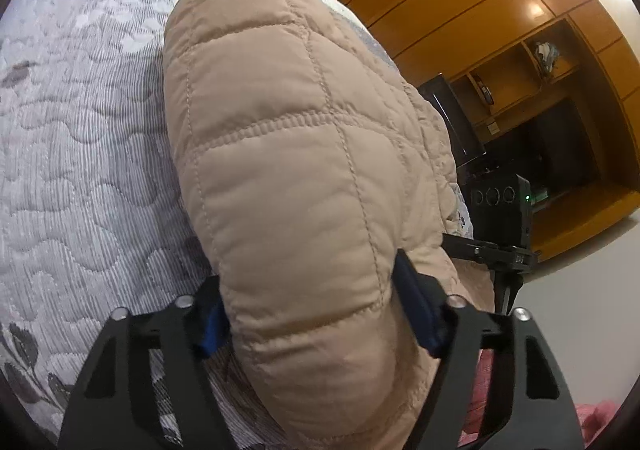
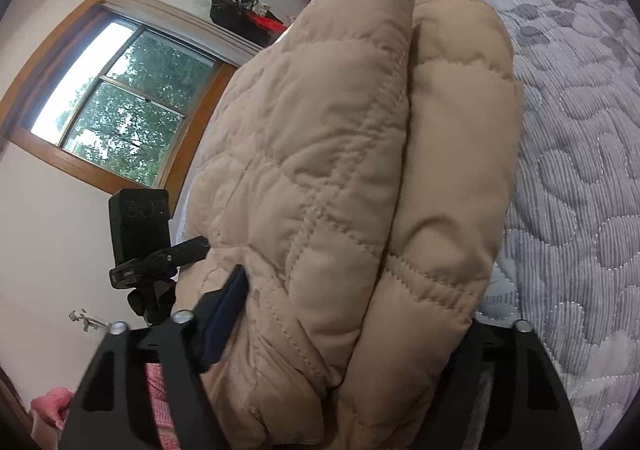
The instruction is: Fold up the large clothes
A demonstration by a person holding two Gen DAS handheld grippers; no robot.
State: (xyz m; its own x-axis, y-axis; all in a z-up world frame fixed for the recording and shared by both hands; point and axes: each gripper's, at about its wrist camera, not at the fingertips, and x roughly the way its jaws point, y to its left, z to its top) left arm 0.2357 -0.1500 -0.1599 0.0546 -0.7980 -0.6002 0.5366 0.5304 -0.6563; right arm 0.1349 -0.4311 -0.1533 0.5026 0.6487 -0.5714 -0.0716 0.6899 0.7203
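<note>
You have a puffy beige quilted coat (image 1: 296,186) bunched thick, running toward 12 o'clock; on your right it doubles into two padded layers (image 2: 360,190) pressed side by side.

My left gripper (image 1: 316,306) has its whole gap stuffed with the tan quilted jacket (image 1: 288,154), so nothing else fits between the jaws. To its left the grey quilted bedspread (image 1: 80,138) lies bare, room to pass. To its right a black camera on a clamp (image 1: 500,210) stands close. My right gripper (image 2: 352,330) is equally filled; bare bedspread lies to its right.
</note>
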